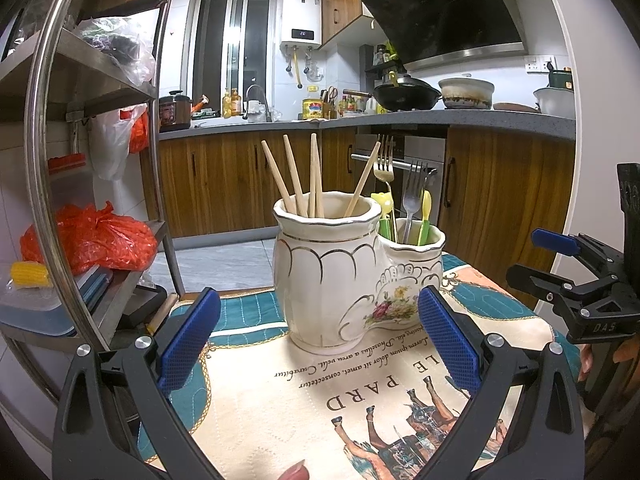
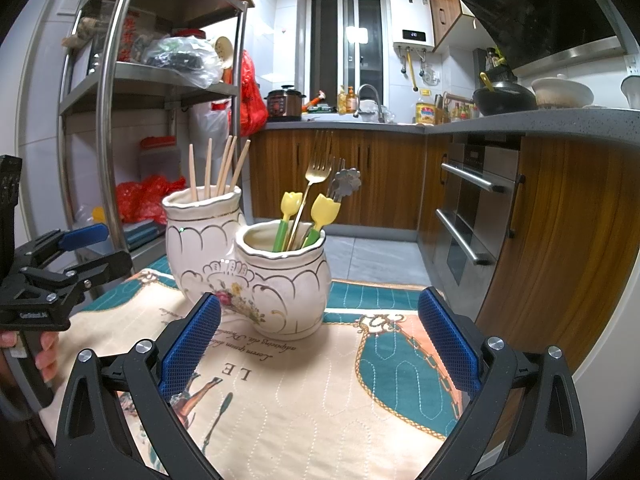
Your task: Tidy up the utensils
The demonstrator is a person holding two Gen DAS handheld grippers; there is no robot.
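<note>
A cream ceramic two-pot utensil holder point(image 1: 332, 276) point(image 2: 248, 276) with gold trim and a flower print stands on a printed table mat point(image 1: 304, 412) point(image 2: 320, 396). Its tall pot holds several wooden chopsticks point(image 1: 296, 178) point(image 2: 218, 170). Its low pot holds forks point(image 1: 412, 196) point(image 2: 316, 172) and yellow tulip-topped picks point(image 2: 325, 209). My left gripper point(image 1: 318, 344) is open and empty, just in front of the holder. My right gripper point(image 2: 319, 344) is open and empty, in front of the low pot. Each gripper shows at the edge of the other's view.
A steel shelf rack point(image 1: 100, 92) point(image 2: 160, 80) with bags and boxes stands to the left. Wooden cabinets, an oven point(image 2: 472, 216) and a countertop point(image 1: 440, 118) with pots lie beyond the table's far edge.
</note>
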